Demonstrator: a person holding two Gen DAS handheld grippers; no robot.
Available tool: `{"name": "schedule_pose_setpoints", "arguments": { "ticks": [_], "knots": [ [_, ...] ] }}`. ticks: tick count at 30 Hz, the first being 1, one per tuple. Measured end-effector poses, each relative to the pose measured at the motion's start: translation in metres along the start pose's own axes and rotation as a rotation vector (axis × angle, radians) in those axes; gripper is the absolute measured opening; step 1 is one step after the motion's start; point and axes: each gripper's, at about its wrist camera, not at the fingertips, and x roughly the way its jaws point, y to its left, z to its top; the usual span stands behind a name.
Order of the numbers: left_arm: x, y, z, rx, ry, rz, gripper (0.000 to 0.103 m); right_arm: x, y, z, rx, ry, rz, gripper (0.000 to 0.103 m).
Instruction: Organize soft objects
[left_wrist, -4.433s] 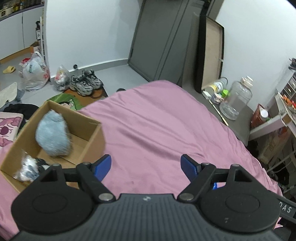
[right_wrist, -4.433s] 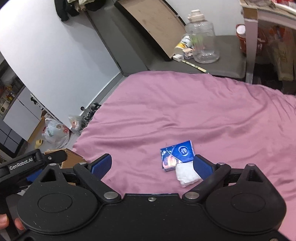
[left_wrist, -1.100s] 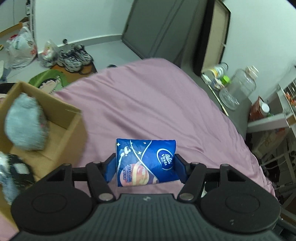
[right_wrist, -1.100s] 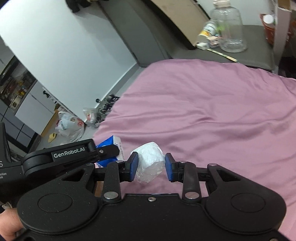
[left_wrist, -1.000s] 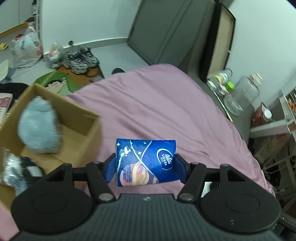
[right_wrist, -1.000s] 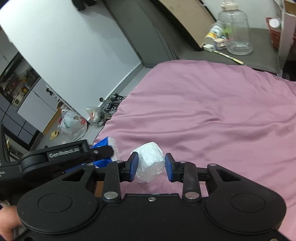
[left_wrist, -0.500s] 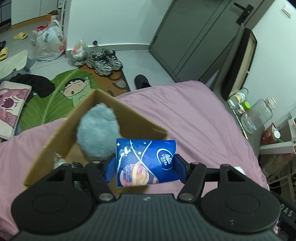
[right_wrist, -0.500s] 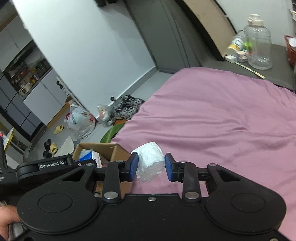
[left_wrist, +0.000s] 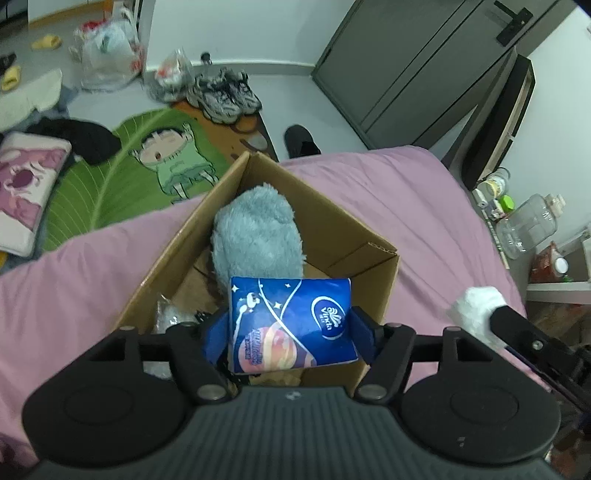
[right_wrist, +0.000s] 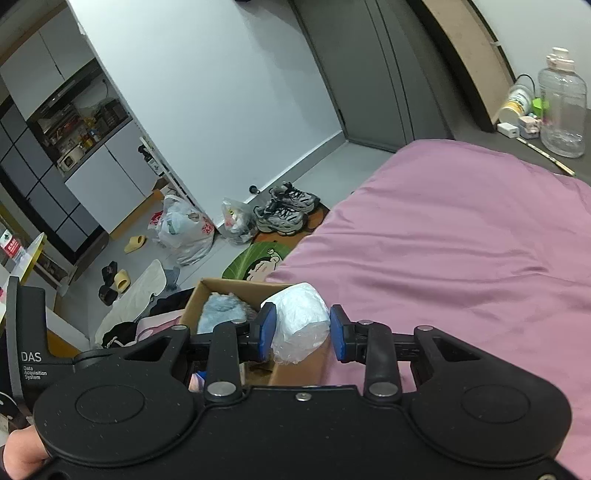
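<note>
Left wrist view taken from just above cardboard box (left_wrist: 325, 236), aimed steeply down into it, very near. Right wrist view taken from beside same box (right_wrist: 207, 295), further back, aimed less steeply toward floor beyond. Shared by both: box, pink bed (left_wrist: 406, 206) (right_wrist: 443, 240), sneakers (left_wrist: 225, 94) (right_wrist: 286, 210).

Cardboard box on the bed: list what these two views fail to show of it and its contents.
- Left wrist view: the cardboard box has its near end and floor hidden by the blue tissue pack and the left gripper.
- Left wrist view: a crinkly packet beside the grey plush toy is half covered and cannot be identified.
- Right wrist view: the white wad in the right gripper covers most of the box.
</note>
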Motion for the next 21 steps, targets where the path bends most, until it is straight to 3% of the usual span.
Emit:
{"name": "schedule_pose_setpoints", "arguments": {
  "ticks": [5, 15, 21],
  "knots": [
    [-0.003, 0.006, 0.003, -0.007, 0.019, -0.024, 0.075, 0.011, 0.011, 0.0, -0.008, 0.013, 0.014, 0.032],
    [-0.022, 0.021, 0.013, -0.026, -0.02, 0.008, 0.076, 0.023, 0.025, -0.005, -0.01, 0.019, 0.045, 0.033],
    [-0.038, 0.018, 0.011, -0.001, -0.051, 0.017, 0.076, 0.019, 0.035, -0.008, -0.031, 0.019, 0.061, 0.05]
  ]
}}
